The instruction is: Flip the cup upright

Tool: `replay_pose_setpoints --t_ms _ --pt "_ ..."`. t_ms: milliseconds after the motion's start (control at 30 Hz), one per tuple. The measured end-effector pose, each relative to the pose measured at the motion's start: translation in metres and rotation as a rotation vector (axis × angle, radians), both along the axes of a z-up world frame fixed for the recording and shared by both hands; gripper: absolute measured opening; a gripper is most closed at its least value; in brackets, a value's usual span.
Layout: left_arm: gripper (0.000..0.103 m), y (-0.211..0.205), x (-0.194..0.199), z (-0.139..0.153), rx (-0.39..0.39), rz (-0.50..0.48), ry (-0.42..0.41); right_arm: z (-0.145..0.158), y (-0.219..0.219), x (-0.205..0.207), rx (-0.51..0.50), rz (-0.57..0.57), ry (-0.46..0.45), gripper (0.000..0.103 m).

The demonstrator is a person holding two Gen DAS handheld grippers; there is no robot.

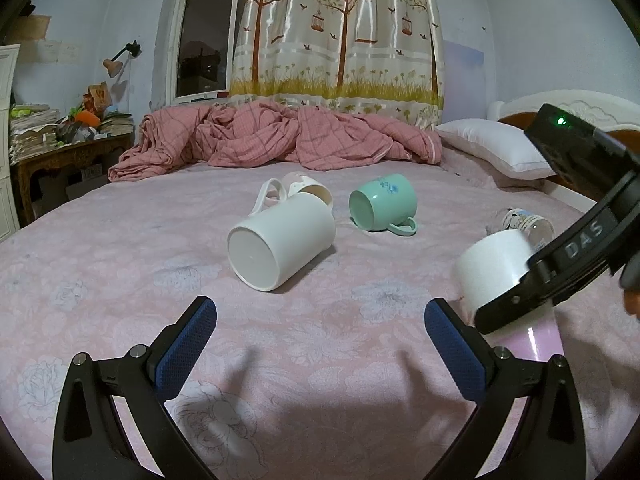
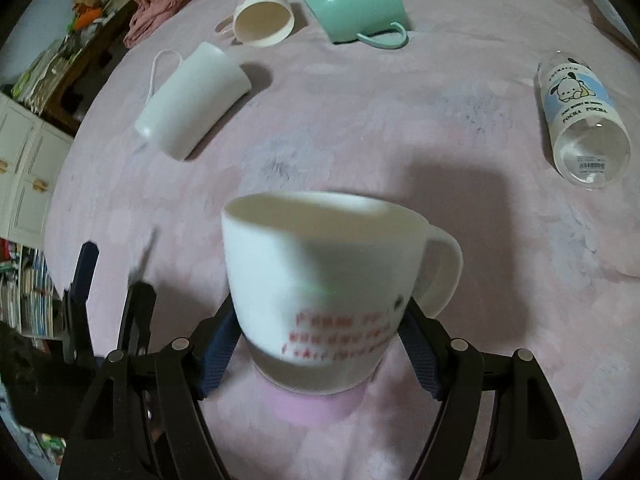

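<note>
While the right gripper (image 2: 320,344) clamps the white cup (image 2: 320,280) at lower centre, mouth up, the flip looks nearly complete. Next: lower it onto the pink bedsheet (image 2: 360,128), then release. Left gripper (image 1: 320,340) is wide open, empty.

The bed (image 1: 120,264) under my work wore a pale pink floral sheet. On it a tall white mug (image 1: 282,248) lay on its side, base toward me, with a small cream cup (image 2: 264,20) tipped over just behind it. A mint green mug (image 1: 382,204) lay sideways near them. A clear printed glass (image 2: 580,120) lay well apart. A rumpled pink quilt (image 1: 272,140) and white pillow (image 1: 492,144) sat at the far side.
</note>
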State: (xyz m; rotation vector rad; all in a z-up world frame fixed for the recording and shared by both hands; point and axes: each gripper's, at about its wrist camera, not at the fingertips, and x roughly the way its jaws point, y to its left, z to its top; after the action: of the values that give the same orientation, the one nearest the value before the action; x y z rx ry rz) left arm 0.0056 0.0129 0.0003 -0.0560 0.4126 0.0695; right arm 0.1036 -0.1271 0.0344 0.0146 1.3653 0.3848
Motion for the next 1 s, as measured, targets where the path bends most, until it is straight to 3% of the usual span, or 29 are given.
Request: replay_pose_setpoints --t_ms 267,367,567,700,867,1000 --pt "0.103 0.0 0.0 0.0 0.001 0.0 0.0 -0.012 -0.001 0.002 0.048 -0.016 -0.013 0.083" --pt "0.103 0.0 0.0 0.0 0.001 0.0 -0.001 -0.004 -0.008 -0.003 0.066 -0.029 -0.042 0.088" --pt "0.103 0.0 0.0 0.0 0.002 0.0 -0.001 0.02 -0.031 -0.023 0.112 -0.044 -0.127 0.088" --pt "0.103 0.0 0.0 0.001 0.001 0.0 -0.001 0.038 -0.057 -0.048 0.07 -0.053 -0.349 0.089" --pt "0.103 0.0 0.0 0.0 0.001 0.0 -0.001 0.035 -0.091 -0.078 -0.052 -0.114 -0.617 0.089" --pt "0.103 -0.003 -0.002 0.001 0.018 -0.004 -0.018 0.022 -0.115 -0.09 -0.073 -0.151 -0.706 0.091"
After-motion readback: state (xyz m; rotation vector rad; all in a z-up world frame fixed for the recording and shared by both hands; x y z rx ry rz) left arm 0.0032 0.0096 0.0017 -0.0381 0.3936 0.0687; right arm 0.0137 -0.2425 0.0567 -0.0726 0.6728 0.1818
